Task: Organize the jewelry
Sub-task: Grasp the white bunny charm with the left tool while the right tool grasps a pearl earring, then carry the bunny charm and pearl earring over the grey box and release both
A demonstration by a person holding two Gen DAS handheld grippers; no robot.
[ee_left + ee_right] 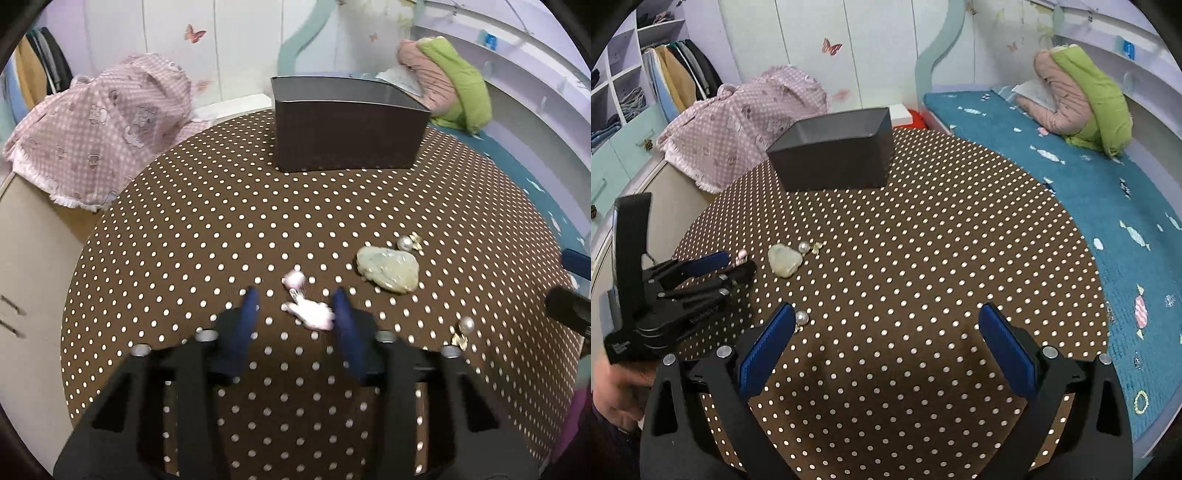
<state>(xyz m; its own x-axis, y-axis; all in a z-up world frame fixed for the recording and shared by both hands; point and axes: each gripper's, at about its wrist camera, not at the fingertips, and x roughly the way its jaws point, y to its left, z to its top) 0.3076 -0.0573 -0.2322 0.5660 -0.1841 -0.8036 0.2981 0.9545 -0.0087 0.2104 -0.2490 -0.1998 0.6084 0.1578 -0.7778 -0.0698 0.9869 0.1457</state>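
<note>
A pink charm [310,312] and a small pink bead [294,278] lie on the brown dotted table [221,240]. My left gripper [295,301] is open low over the table, its blue fingers on either side of the charm. A pale green jade stone [388,273] lies to the right, with one pearl earring [405,242] behind it and another [466,326] nearer. A dark open box [347,125] stands at the far side. In the right wrist view my right gripper [886,317] is open and empty above the table; the left gripper [735,266], jade [785,260] and box [834,147] show there.
A pink dotted cloth [99,125] lies on a cabinet to the left of the table. A blue bed [1071,177] with a green and pink bundle [1086,107] runs along the right. The table edge curves near both sides.
</note>
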